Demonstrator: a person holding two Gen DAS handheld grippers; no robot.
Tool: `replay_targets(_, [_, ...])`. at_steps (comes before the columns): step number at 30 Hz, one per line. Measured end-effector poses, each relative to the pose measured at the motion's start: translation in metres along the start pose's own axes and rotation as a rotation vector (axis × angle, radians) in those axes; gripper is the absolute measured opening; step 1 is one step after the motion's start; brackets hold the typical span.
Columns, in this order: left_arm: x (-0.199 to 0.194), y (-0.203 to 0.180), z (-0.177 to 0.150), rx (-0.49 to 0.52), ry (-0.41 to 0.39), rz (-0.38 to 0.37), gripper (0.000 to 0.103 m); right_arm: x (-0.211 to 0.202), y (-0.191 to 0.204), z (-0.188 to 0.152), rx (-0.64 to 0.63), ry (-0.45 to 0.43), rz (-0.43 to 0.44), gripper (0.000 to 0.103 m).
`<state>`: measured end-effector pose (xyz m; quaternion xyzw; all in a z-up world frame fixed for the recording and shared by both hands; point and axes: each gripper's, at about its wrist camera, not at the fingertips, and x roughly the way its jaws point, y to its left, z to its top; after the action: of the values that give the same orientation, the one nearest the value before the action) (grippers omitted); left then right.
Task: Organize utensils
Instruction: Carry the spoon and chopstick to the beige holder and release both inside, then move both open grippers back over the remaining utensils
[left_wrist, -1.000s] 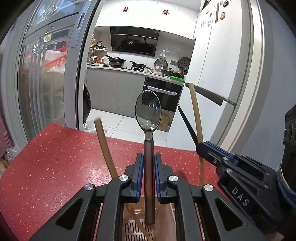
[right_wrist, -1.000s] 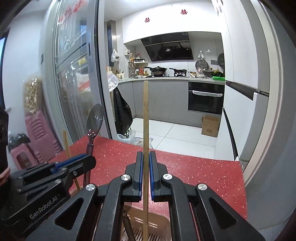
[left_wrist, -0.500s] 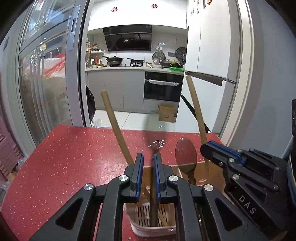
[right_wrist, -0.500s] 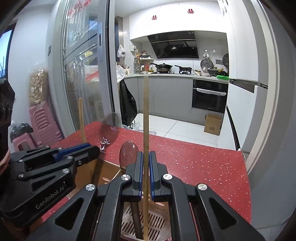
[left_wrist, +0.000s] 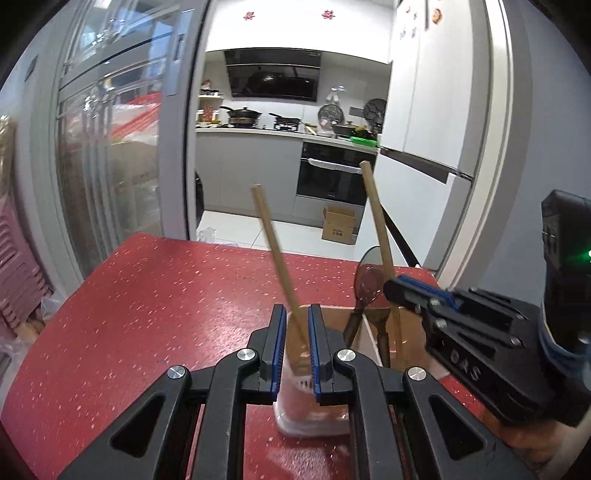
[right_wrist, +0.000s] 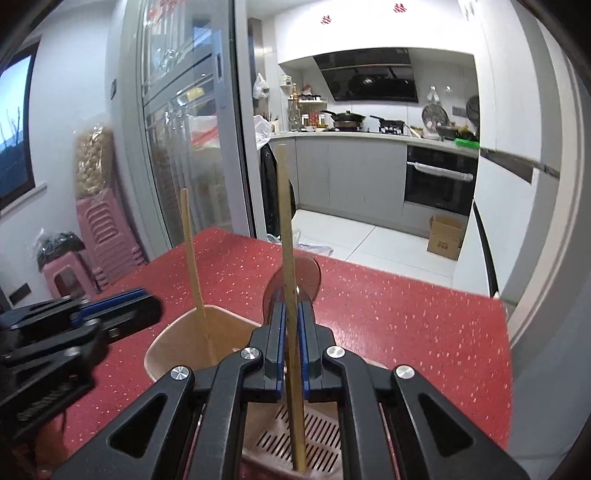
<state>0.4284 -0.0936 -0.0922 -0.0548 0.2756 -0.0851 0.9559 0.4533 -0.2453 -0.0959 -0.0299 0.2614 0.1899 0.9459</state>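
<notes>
Left wrist view first: the left gripper has its fingers slightly apart with nothing gripped; a chopstick leans in the holder just beyond them, passing through the gap without visible pinching. The holder stands on the red tabletop, directly ahead of the fingers and partly under them. To the right, dark spoons stand in its far compartment, beside the right gripper.

Right wrist view: the right gripper is clamped tight on a second chopstick, which stands near upright, its lower tip down at the slotted bottom of the holder. I'd judge this the lowering step; best to seat the tip fully, then part the fingers gently so it leans to the wall rather than springing out.
</notes>
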Motion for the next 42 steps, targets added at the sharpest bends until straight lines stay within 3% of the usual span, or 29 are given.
replay_targets(7, [-0.013, 0.021, -0.015, -0.040, 0.042, 0.043, 0.038, -0.001, 0.030, -0.004, -0.234, -0.055, -0.020, 0.007])
replay_targets(10, [-0.015, 0.031, -0.019, -0.065, 0.066, 0.052, 0.038, -0.010, 0.031, -0.008, -0.223, -0.043, -0.017, 0.010])
replay_targets(11, [-0.016, 0.033, -0.020, -0.068, 0.072, 0.054, 0.038, -0.016, 0.029, -0.006, -0.192, -0.041, -0.012, 0.013])
replay_targets(13, [-0.018, 0.035, -0.022, -0.067, 0.088, 0.057, 0.038, -0.024, 0.023, -0.002, -0.136, -0.030, -0.015, 0.036])
replay_targets(15, [-0.022, 0.035, -0.025, -0.060, 0.108, 0.063, 0.038, -0.036, 0.015, 0.003, -0.063, -0.027, 0.004, 0.045])
replay_targets(17, [-0.027, 0.033, -0.027, -0.047, 0.121, 0.065, 0.038, -0.049, 0.012, 0.005, -0.017, -0.012, 0.030, 0.048])
replay_targets(19, [-0.033, 0.032, -0.031, -0.030, 0.146, 0.070, 0.038, -0.058, 0.013, 0.001, 0.006, 0.008, 0.035, 0.063])
replay_targets(22, [-0.042, 0.030, -0.042, -0.003, 0.212, 0.064, 0.038, -0.072, 0.016, -0.013, 0.059, 0.079, 0.059, 0.076])
replay_targets(25, [-0.059, 0.033, -0.057, 0.018, 0.241, 0.056, 0.039, -0.082, 0.024, -0.037, 0.127, 0.188, 0.062, 0.078])
replay_targets(26, [-0.066, 0.037, -0.064, 0.017, 0.246, 0.053, 0.043, -0.084, 0.025, -0.045, 0.143, 0.214, 0.063, 0.078])
replay_targets(27, [-0.072, 0.040, -0.069, 0.015, 0.251, 0.051, 0.075, -0.087, 0.028, -0.054, 0.163, 0.243, 0.066, 0.078])
replay_targets(28, [-0.078, 0.044, -0.074, 0.013, 0.256, 0.057, 0.098, -0.090, 0.032, -0.066, 0.185, 0.284, 0.072, 0.078])
replay_targets(29, [-0.087, 0.049, -0.082, 0.007, 0.245, 0.084, 0.103, -0.091, 0.036, -0.076, 0.199, 0.317, 0.078, 0.078])
replay_targets(33, [-0.105, 0.061, -0.105, 0.023, 0.263, 0.108, 0.103, -0.093, 0.057, -0.112, 0.200, 0.413, 0.073, 0.078])
replay_targets(40, [-0.103, 0.090, -0.158, 0.022, 0.441, 0.144, 0.103, -0.085, 0.098, -0.165, 0.177, 0.590, 0.060, 0.078])
replay_targets(42, [-0.104, 0.092, -0.165, 0.029, 0.458, 0.146, 0.103, -0.081, 0.106, -0.173, 0.172, 0.629, 0.047, 0.077])
